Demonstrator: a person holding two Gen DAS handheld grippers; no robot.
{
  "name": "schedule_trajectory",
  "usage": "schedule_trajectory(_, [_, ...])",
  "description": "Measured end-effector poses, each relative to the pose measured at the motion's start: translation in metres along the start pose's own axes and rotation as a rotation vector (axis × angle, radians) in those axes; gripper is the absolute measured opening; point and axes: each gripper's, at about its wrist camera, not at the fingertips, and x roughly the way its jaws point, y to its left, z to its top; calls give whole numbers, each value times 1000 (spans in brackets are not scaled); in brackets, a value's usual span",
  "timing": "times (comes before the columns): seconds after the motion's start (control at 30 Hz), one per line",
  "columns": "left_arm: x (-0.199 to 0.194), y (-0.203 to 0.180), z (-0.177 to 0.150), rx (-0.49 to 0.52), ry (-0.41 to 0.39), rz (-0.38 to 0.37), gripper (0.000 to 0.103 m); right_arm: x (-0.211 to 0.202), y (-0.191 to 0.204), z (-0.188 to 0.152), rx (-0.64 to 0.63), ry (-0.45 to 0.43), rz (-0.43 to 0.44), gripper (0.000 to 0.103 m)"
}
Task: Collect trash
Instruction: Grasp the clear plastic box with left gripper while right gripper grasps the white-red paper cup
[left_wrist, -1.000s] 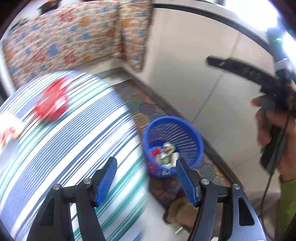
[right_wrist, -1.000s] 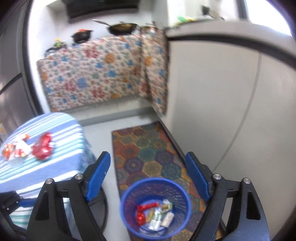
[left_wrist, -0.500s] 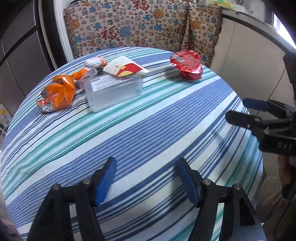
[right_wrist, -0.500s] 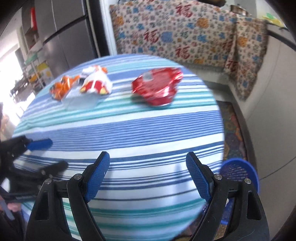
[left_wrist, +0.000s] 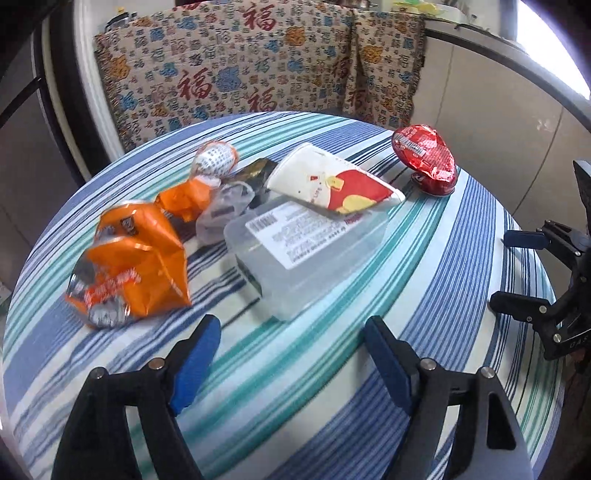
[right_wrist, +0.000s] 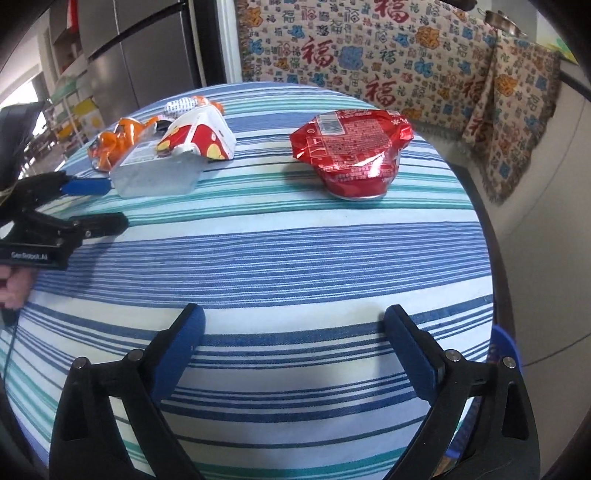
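Trash lies in a bunch on the round table (left_wrist: 461, 229), which has a striped blue, green and white cloth on it. A crinkly orange bag (left_wrist: 129, 273) sits at the left. Next to it is a see-through plastic box (left_wrist: 306, 258) with a white label. A flat red and white paper cup (left_wrist: 332, 181) leans on top of the box. A shiny red bowl pack (right_wrist: 351, 151) sits apart, near the far right edge.

The left gripper (left_wrist: 291, 354) is wide open and holds nothing; the box is just in front of it. The right gripper (right_wrist: 295, 339) is wide open too, over bare cloth, with the red pack ahead.

Only the right view shows a bit of the blue basket (right_wrist: 504, 350) down past the table edge, and a grey fridge (right_wrist: 147, 48). A flowery patterned cloth (left_wrist: 258, 62) hangs behind.
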Motion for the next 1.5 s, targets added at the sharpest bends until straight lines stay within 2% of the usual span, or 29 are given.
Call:
schedule_trajectory(0.13, [17, 7, 22, 45, -1, -50, 87, 2, -1, 0, 4, -8, 0, 101])
schedule_trajectory(0.33, [35, 9, 42, 93, 2, -80, 87, 3, 0, 1, 2, -5, 3, 102])
schedule_trajectory(0.43, [37, 2, 46, 141, 0, -141, 86, 2, 0, 1, 2, -5, 3, 103])
schedule_trajectory(0.47, [36, -2, 45, 157, -4, -156, 84, 2, 0, 1, 2, -5, 3, 103])
schedule_trajectory(0.5, [34, -6, 44, 173, -12, -163, 71, 2, 0, 1, 2, -5, 3, 103])
schedule_trajectory(0.53, [33, -7, 43, 182, -15, -161, 71, 2, -1, 1, 2, -4, 4, 103])
schedule_trajectory(0.63, [25, -10, 35, 157, -21, -106, 70, 2, -1, 1, 1, -4, 4, 103])
schedule_trajectory(0.77, [3, -11, 8, 84, -20, -41, 70, 2, -1, 1, 1, -4, 4, 103])
schedule_trajectory(0.97, [-37, 2, -41, -144, 12, 111, 71, 2, -1, 1, 0, -2, 5, 103])
schedule_trajectory(1.03, [-45, 7, -54, -230, 19, 132, 71, 2, -1, 3, -1, 0, 7, 103])
schedule_trajectory(1.1, [-49, 6, -59, -254, 17, 161, 72, 4, 0, 5, -6, 3, 10, 103])
schedule_trajectory(1.17, [-47, 1, -59, -231, 11, 188, 73, 6, 3, 10, -29, 6, 32, 102])
schedule_trajectory(1.23, [-47, -1, -59, -241, 4, 190, 75, 11, 7, 17, -61, 11, 66, 101])
schedule_trajectory(1.33, [-46, -1, -59, -248, -6, 201, 78, 18, 14, 30, -67, 7, 112, 95])
schedule_trajectory(1.4, [-47, -2, -61, -250, -12, 204, 79, 21, 16, 39, -44, 3, 162, 84])
schedule_trajectory(1.5, [-47, -1, -60, -259, -13, 208, 79, 29, 18, 53, 9, -2, 225, 73])
